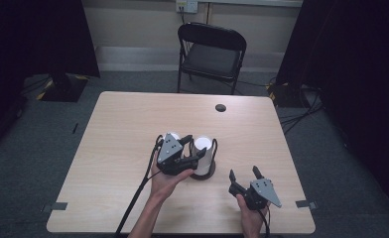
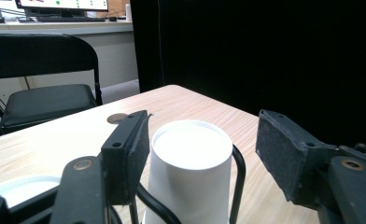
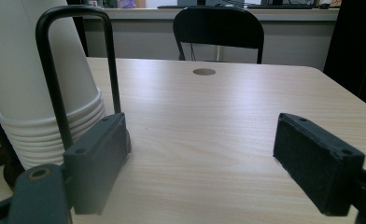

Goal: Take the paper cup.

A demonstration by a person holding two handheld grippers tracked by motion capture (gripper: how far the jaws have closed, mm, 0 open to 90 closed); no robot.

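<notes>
A stack of white paper cups, upside down, stands in a black wire holder near the table's middle. My left gripper reaches around the top cup from the left. Its jaws straddle the cup: the left pad is close beside the cup wall and the right pad stands clear of it. A second white cup sits just left of the stack, under that gripper, and its round top is seen low at the left. My right gripper rests open near the front right with nothing between its pads, and the stack is to its left.
The pale wooden table has a round cable hole at the back. A black folding chair stands behind it. Black curtains hang left and right. A cable trails from the left gripper toward the front edge.
</notes>
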